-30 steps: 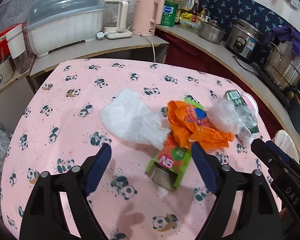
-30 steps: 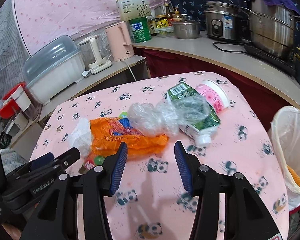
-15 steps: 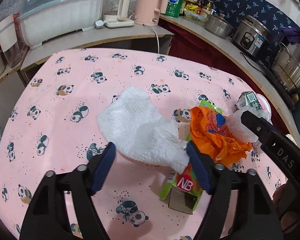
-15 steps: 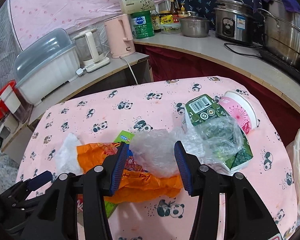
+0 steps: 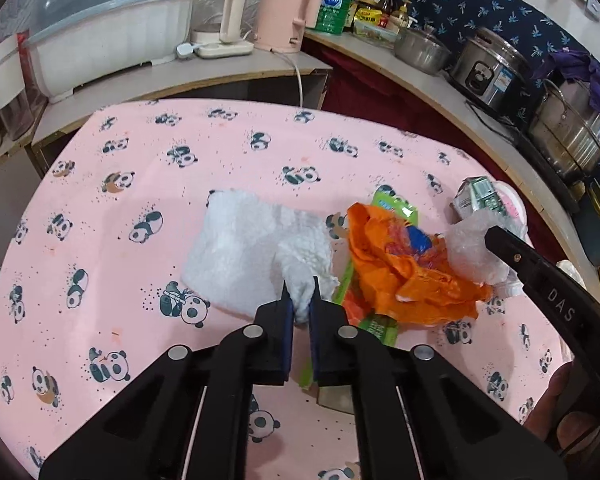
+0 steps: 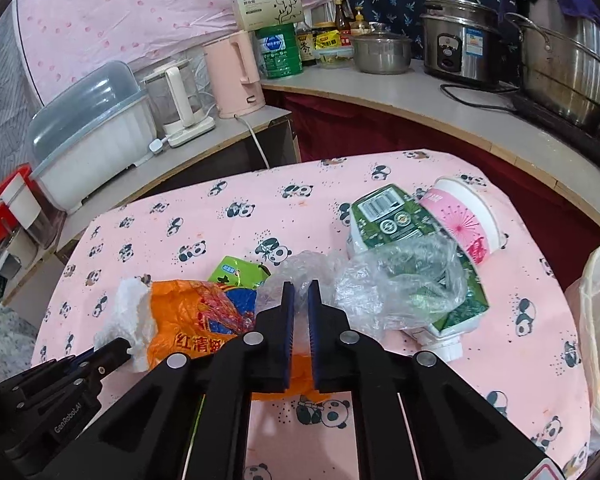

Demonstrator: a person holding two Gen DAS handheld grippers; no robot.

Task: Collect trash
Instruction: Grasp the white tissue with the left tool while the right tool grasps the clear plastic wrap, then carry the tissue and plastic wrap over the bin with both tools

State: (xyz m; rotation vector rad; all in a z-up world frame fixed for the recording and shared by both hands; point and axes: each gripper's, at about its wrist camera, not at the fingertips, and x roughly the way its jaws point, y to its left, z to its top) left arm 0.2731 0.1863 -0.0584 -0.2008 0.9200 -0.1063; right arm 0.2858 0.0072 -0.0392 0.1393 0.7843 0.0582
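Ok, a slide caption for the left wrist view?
Left gripper shut on white paper towel, beside orange bag on panda tablecloth.

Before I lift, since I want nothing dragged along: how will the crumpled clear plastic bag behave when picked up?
The clear plastic bag looks thin and wrinkled, so probably floppy and very light. It drapes over the green carton, so it may tug or slide off it. The right claw pinches only one crumpled end, so the rest will likely dangle.

two close wrist views, shared table (image 5: 148, 168)
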